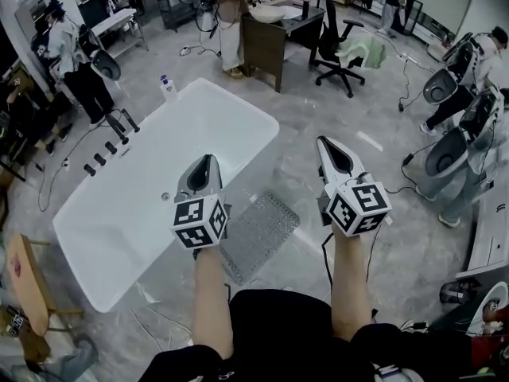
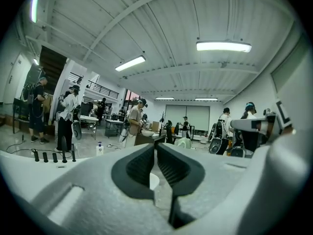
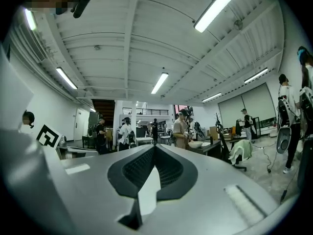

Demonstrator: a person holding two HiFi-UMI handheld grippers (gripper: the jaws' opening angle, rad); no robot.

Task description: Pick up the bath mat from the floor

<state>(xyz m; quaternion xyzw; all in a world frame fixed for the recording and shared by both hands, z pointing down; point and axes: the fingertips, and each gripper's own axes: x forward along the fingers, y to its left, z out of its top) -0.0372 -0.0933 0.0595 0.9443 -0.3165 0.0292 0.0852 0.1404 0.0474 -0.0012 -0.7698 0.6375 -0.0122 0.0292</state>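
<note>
A white rectangular bathtub (image 1: 151, 181) stands at left. Beside it the left gripper (image 1: 208, 159) has its jaws pressed together on nothing. A translucent grey studded bath mat (image 1: 258, 233) lies flat on the marbled floor (image 1: 318, 110) along the tub's near long side. The right gripper (image 1: 324, 144) is likewise closed and empty. The mat sits below and between the level-pointing grippers, nearer the left.

floor (image 1: 318, 126): grey, marbled | on it: 1 bath mat (image 1: 258, 233) lying flat | just beside 1 white bathtub (image 1: 119, 213)
</note>
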